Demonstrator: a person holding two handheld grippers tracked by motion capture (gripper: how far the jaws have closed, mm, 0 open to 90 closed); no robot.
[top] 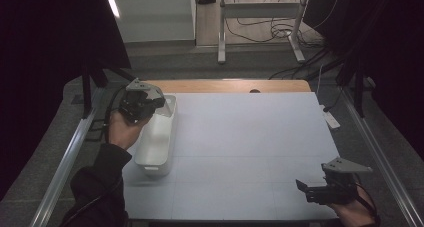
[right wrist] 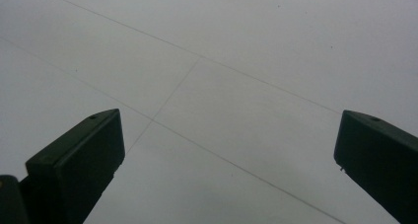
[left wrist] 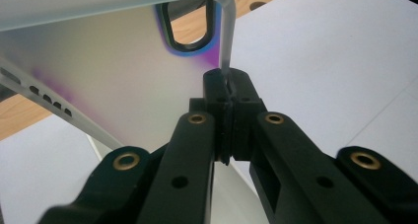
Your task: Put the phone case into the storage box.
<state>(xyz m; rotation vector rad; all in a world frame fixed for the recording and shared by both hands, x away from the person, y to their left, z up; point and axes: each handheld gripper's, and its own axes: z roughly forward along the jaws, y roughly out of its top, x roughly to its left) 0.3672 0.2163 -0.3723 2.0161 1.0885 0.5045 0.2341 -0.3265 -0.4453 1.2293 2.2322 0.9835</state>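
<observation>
A long white plastic bin (top: 156, 146) stands on the left of the white table mat (top: 250, 147). My left gripper (top: 158, 103) is at the bin's far end, shut on the thin rim of its wall. In the left gripper view the black jaws (left wrist: 227, 85) pinch the translucent wall (left wrist: 123, 76) just below an oval handle hole (left wrist: 190, 24). My right gripper (top: 306, 191) is low over the mat's front right corner, open and holding nothing. In the right gripper view its two jaws (right wrist: 229, 150) stand wide apart over bare mat (right wrist: 236, 61).
A strip of wooden table top (top: 225, 85) lies behind the mat. Metal rails (top: 65, 162) run along both sides of the table. A small white device (top: 330, 118) lies off the mat's right edge. Cables and a stand's legs (top: 260, 32) are on the floor beyond.
</observation>
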